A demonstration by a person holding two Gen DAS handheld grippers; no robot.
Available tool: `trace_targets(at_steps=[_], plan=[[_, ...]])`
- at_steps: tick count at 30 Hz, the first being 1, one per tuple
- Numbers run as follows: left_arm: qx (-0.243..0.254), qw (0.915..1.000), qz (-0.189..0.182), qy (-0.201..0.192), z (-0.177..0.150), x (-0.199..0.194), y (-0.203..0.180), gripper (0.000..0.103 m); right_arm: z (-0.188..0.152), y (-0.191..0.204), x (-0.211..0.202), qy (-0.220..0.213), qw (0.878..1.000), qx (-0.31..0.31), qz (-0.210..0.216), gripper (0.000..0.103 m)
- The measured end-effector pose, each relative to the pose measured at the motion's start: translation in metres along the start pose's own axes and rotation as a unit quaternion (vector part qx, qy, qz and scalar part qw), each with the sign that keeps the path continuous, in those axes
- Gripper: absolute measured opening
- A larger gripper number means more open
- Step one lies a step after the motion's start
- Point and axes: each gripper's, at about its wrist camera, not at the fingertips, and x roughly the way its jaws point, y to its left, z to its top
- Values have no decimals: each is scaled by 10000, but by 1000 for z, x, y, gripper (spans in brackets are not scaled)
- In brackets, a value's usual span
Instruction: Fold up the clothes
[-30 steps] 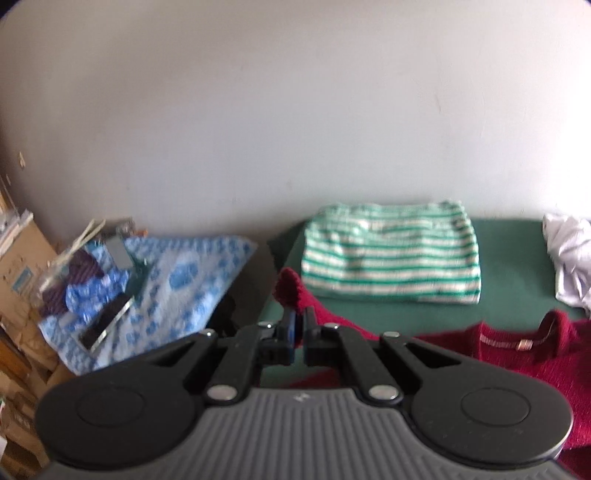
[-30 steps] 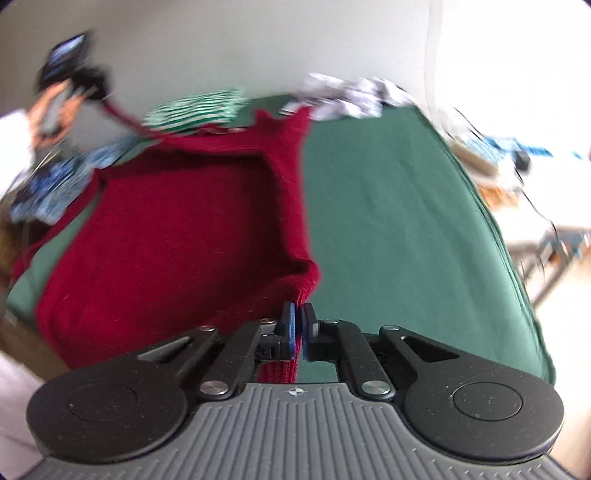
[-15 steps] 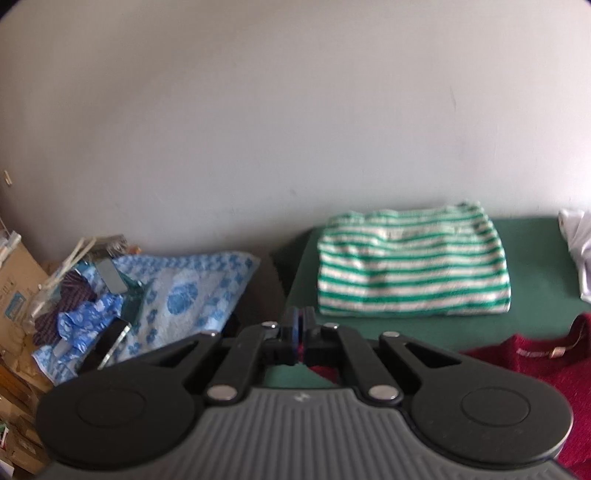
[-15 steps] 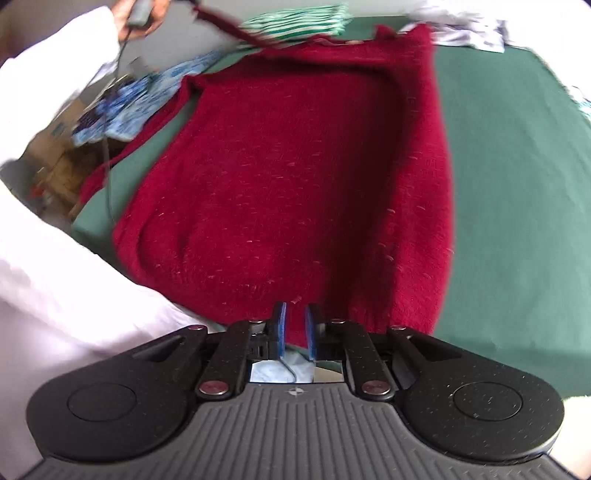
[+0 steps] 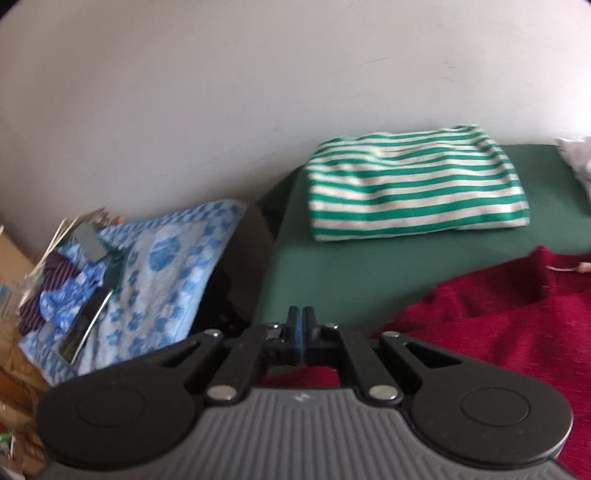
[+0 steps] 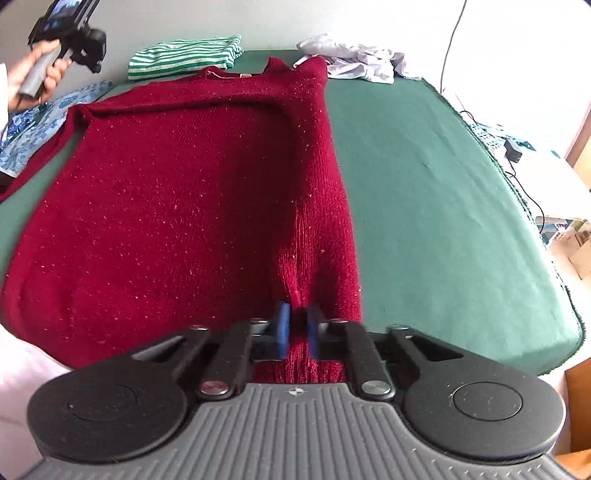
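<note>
A red sweater (image 6: 177, 206) is spread flat over a green-covered counter (image 6: 436, 177), filling the centre and left of the right wrist frame, with its right side folded inward along a straight edge. The right tool (image 6: 295, 328) is seen at the lower centre of that frame with its blue pads a little apart, and the knit of the sweater's near hem lies between them; whether the cloth is pinched cannot be told. In the upper left of the same frame the left tool (image 6: 70, 29) is held raised in a hand (image 6: 33, 74), clear of the sweater.

In the left wrist frame the left tool (image 5: 301, 325) is clenched, its blue pads pressed together on nothing. A folded green-striped garment (image 5: 413, 188) is seen at the upper right against the wall, the sweater (image 5: 498, 325) at the lower right, and a blue patterned towel (image 5: 162, 280) at the left. A crumpled white garment (image 6: 354, 62) lies at the counter's far edge.
</note>
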Motion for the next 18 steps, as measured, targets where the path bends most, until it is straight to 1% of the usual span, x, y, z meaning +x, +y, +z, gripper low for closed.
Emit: trace_targets(at_steps=[1, 2, 3, 4, 5, 6, 7, 8, 10, 11, 12, 13, 14, 15, 17, 18], plan=[[-59, 9999, -41, 72, -1, 3, 8, 1, 1, -6, -5, -13, 9999, 39, 113, 8], [-120, 9995, -234, 176, -3, 4, 18, 8, 3, -9, -6, 46, 9998, 71, 197, 9], [-181, 9985, -432, 273, -5, 5, 27, 12, 2, -9, -3, 114, 9998, 67, 163, 9], [-253, 9969, -672, 313, -9, 1, 36, 23, 2, -9, -1, 182, 9997, 63, 129, 11], [-336, 9946, -927, 331, -15, -7, 44, 28, 2, -9, 1, 247, 9996, 63, 106, 13], [-399, 9920, -1156, 307, -21, -17, 49, 29, 1, -10, 2, 277, 9995, 89, 153, 13], [-493, 9873, -1487, 272, -28, -29, 50, 30, 1, -7, 3, 266, 9995, 83, 138, 14], [-618, 9791, -1911, 331, -35, -37, 47, 31, 1, -3, 4, 262, 9996, 57, 124, 18], [-811, 9581, -2697, 530, -47, -47, 30, 31, 2, 3, 6, 253, 9996, 4, 116, 24], [-755, 9498, -2964, 663, -53, -49, 10, 31, 4, 6, 9, 247, 9996, -32, 106, 26], [-694, 9411, -3214, 790, -59, -51, -10, 31, 4, 7, 9, 249, 9996, -65, 91, 26], [-607, 9365, -3341, 870, -62, -51, -31, 31, 5, 7, 9, 260, 9996, -88, 82, 27], [-589, 9348, -3378, 925, -65, -50, -51, 36, 7, 7, 11, 276, 9995, -110, 82, 27], [-585, 9333, -3406, 973, -68, -48, -71, 39, 9, 7, 12, 291, 9995, -133, 81, 28], [-819, 9352, -3306, 972, -71, -43, -95, 60, 9, 10, 11, 294, 9994, -199, 44, 28], [-950, 9356, -3253, 990, -71, -40, -104, 60, 8, 11, 11, 283, 9993, -257, 9, 28]])
